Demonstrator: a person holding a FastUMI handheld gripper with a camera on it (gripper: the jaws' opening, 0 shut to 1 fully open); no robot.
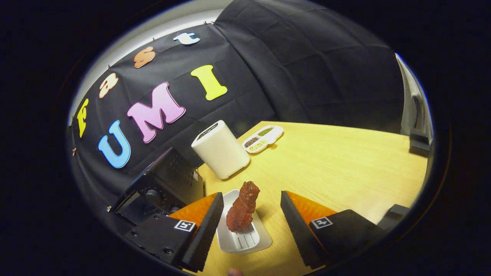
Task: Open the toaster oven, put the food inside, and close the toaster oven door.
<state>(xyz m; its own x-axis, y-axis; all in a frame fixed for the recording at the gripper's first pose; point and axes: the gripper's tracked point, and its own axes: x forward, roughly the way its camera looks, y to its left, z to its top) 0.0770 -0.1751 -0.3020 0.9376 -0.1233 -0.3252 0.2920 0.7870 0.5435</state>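
Straddling the white tray (pixel 245 239) with jaws apart, my gripper (pixel 251 214) could topple the upright food piece (pixel 243 209) (toaster oven (pixel 161 188) closed, I judge).

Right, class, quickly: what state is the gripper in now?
Gripper: open, fingers either side of the food on its white tray, not pressing it.

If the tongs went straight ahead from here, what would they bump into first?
Probably the reddish-brown piece of food, lying on the small white tray between the open tongs. Beyond it stands the white canister, though depth is hard to judge. The toaster oven sits off to one side.
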